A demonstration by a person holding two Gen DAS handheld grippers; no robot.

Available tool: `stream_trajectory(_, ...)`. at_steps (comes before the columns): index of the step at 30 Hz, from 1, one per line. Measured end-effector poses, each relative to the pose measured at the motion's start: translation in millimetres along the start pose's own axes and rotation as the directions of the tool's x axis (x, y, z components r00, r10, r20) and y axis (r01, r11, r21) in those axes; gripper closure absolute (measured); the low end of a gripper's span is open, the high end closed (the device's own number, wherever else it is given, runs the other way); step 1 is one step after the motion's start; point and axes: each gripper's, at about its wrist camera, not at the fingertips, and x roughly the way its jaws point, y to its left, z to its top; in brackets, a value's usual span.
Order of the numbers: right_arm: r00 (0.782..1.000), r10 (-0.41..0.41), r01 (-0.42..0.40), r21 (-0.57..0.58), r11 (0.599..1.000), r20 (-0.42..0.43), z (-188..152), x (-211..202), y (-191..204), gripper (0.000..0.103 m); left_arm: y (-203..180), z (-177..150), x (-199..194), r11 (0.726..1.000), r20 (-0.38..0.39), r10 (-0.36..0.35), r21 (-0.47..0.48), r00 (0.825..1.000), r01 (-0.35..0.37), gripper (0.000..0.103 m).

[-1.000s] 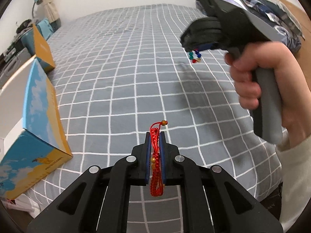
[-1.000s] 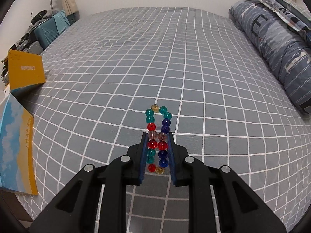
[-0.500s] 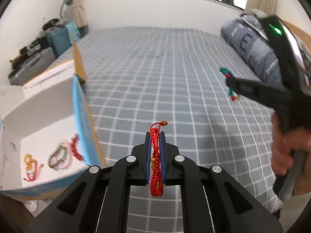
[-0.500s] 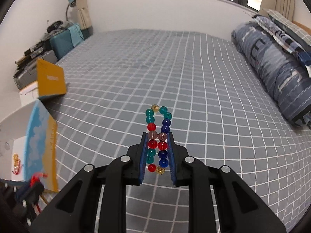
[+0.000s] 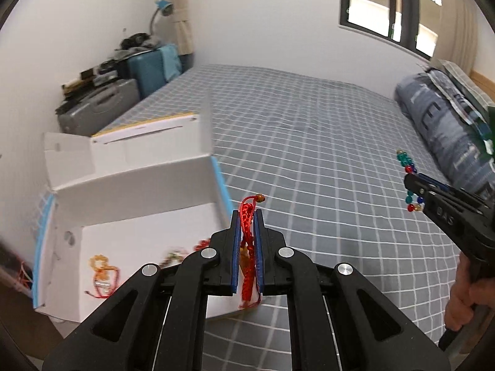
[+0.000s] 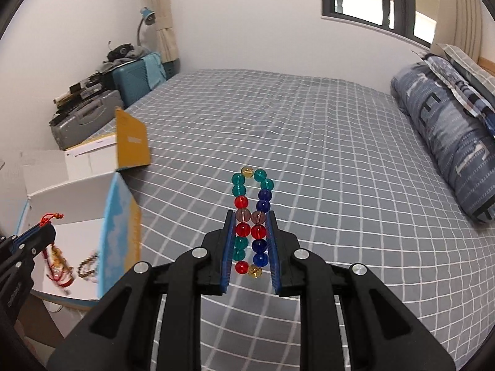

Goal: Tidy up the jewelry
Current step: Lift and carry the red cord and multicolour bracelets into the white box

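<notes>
Left wrist view: left gripper (image 5: 247, 241) pinching a red cord bracelet (image 5: 247, 247) between its blue pads (image 5: 236, 247), fingers pressed nearly together on it. Bracelet folded flat, long axis running along the fingers, small amber bead end (image 5: 260, 198) poking forward past the tips, the other end hanging below the pads. Held just above the near right corner of an open white box (image 5: 133, 191) sitting at the left edge of the grid-patterned bed cover (image 5: 324, 160). Inside the box, on its floor: an orange-and-red bracelet (image 5: 102, 273) and a blurred beaded one (image 5: 176, 253). At far right, right gripper (image 5: 413, 184) reaching in, colored bead bracelet (image 5: 410, 182) clamped in it, strand ends showing above and below the jaws. Right hand (image 5: 464, 296) on its handle. Suitcases (image 5: 123, 92) by the wall behind the box.

Right wrist view: right gripper (image 6: 250, 241) closed around the bead bracelet (image 6: 252, 216), squeezed into a narrow loop of two parallel strands. Long axis along the fingers, rounded teal-and-amber end pointing forward beyond the tips, red and amber beads at the near end. Held in the air over the bed cover (image 6: 340, 170). Box (image 6: 77, 194) at left, left gripper (image 6: 40, 228) over it with the red cord (image 6: 49, 219) in its grip. Pillow (image 6: 448, 142) along the right side.
</notes>
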Motion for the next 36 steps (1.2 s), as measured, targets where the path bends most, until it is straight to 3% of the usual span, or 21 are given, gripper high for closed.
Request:
stream_trajectory(8,0.995,0.096,-0.095,-0.063,0.993,0.007,6.7,-5.6,70.7,0.084,58.4,0.8,-9.9,0.994,-0.007,0.085,-0.065,0.996,-0.085,0.096)
stream_trajectory(20,0.974,0.224,-0.227,-0.183,0.957,-0.033,-7.8,3.9,177.6,0.084,158.3,-12.3,-17.3,0.957,-0.066,0.228,-0.168,0.971,-0.236,0.097)
stream_trajectory(28,0.962,0.245,-0.266,-0.204,0.942,-0.124,-24.6,37.7,213.5,0.084,201.3,-26.2,5.0,0.933,-0.152,0.259,-0.217,0.954,-0.288,0.097)
stream_trajectory(33,0.956,0.230,-0.266,-0.198,0.944,-0.184,-37.0,60.0,225.0,0.084,208.6,-31.2,32.5,0.941,-0.193,0.222,-0.214,0.956,-0.262,0.097)
stream_trajectory(36,0.951,0.215,-0.260,-0.202,0.944,-0.220,-45.6,70.2,231.8,0.084,210.2,-39.5,50.4,0.938,-0.236,0.232,-0.205,0.944,-0.281,0.097)
